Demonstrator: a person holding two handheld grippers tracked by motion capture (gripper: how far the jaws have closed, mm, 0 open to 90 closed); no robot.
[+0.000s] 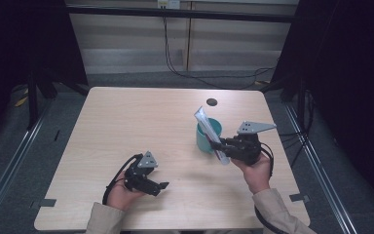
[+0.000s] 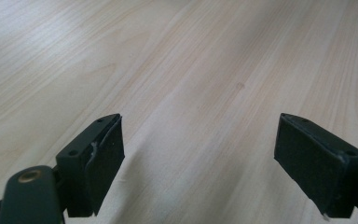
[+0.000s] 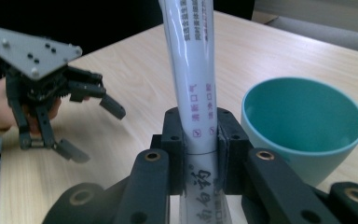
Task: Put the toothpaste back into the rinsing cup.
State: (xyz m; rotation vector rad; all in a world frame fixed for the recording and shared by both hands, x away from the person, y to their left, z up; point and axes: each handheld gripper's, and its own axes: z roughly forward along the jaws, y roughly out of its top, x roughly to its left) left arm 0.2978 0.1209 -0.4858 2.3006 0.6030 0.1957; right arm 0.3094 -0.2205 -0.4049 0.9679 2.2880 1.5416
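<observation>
Clamping a white toothpaste tube [image 3: 192,88] between its 2 jaws, the right gripper [image 1: 222,146] holds it just beside the teal cup [image 1: 213,128], near the table's [image 1: 136,117] right side. The tube's long axis runs away from the jaws, slanting up past the cup's rim on its left side, so I would guess the free end must swing over toward the cup's mouth to drop in. Well apart, the left gripper [image 1: 161,187] rests low with its jaws spread wide, gripping nothing.

Beige sleeves; each black claw [image 1: 161,186] bears a grey three-cornered, screw-dotted plate.
</observation>
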